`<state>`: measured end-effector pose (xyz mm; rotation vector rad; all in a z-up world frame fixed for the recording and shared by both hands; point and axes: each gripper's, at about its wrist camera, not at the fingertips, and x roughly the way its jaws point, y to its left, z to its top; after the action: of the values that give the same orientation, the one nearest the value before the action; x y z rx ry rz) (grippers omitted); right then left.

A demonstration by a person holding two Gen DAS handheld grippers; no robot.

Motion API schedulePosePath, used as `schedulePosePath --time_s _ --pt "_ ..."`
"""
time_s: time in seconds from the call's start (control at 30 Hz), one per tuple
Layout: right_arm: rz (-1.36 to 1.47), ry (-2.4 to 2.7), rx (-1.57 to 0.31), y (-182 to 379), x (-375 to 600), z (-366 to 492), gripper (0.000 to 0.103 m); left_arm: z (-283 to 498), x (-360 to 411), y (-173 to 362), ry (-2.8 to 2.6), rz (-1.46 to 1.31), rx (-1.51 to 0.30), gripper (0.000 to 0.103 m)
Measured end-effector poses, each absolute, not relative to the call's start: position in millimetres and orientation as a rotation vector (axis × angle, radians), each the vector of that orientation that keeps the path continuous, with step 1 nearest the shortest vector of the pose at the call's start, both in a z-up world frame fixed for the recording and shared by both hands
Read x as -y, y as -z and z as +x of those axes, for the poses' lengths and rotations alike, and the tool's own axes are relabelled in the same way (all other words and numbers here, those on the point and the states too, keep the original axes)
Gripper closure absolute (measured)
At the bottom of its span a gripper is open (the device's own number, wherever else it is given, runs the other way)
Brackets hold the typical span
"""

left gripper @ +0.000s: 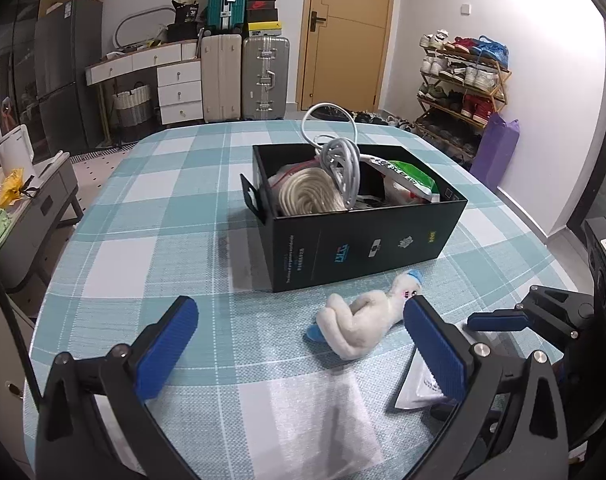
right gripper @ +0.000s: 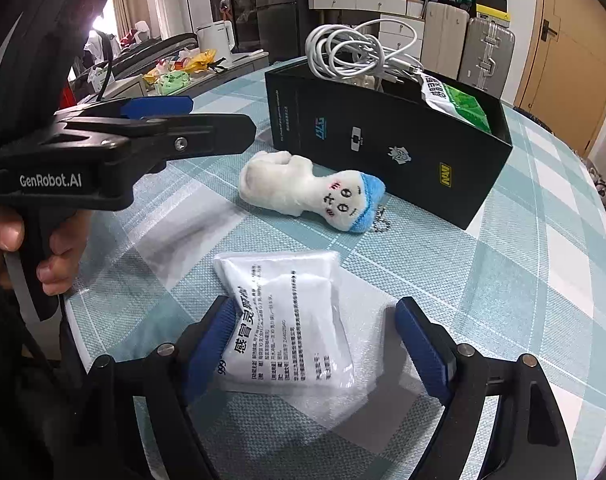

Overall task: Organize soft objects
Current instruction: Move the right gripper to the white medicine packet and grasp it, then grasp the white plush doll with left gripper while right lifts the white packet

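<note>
A white plush toy with a blue cap (left gripper: 359,324) (right gripper: 303,188) lies on the checked tablecloth in front of a black box (left gripper: 363,248) (right gripper: 383,140). My left gripper (left gripper: 301,308) (right gripper: 223,118) hovers open over the cloth, with the toy just inside its right finger. A white printed sachet (right gripper: 287,320) (left gripper: 419,388) lies flat between the jaws of my right gripper (right gripper: 317,332). The left pad (right gripper: 215,340) is at the sachet's edge and the right pad (right gripper: 419,344) stands clear of it. The box holds a coiled white cable (left gripper: 339,160), a rope coil (left gripper: 307,196) and a green packet (left gripper: 411,176).
A translucent plastic sheet (left gripper: 323,412) lies on the cloth under and beside the sachet. A person's hand (right gripper: 7,240) grips the left gripper's handle. The table edge curves off to the left, with a low cabinet (left gripper: 35,216) beside it. Suitcases and a shoe rack stand far behind.
</note>
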<state>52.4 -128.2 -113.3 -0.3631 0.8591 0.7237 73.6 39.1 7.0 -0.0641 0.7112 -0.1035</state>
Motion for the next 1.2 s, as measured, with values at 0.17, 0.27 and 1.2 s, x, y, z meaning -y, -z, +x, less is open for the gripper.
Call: schedulePosePath --time_s 0.17,0.27,1.2 --pt "-0.371 -0.719 -0.85 111.6 134.6 54.6 0.03 75.7 -36.5 -4.8 0.113 -0.056 -0.72 0.0" --pt "-0.376 -0.725 -0.847 110.3 134.6 57.2 0.034 76.8 -37.0 -4.2 0.115 -0.061 -0.722 0.0" --pt "-0.317 -0.755 -0.791 98.8 151.2 59.5 0.069 83.1 -29.9 1.9 0.138 -0.045 -0.751 0.0"
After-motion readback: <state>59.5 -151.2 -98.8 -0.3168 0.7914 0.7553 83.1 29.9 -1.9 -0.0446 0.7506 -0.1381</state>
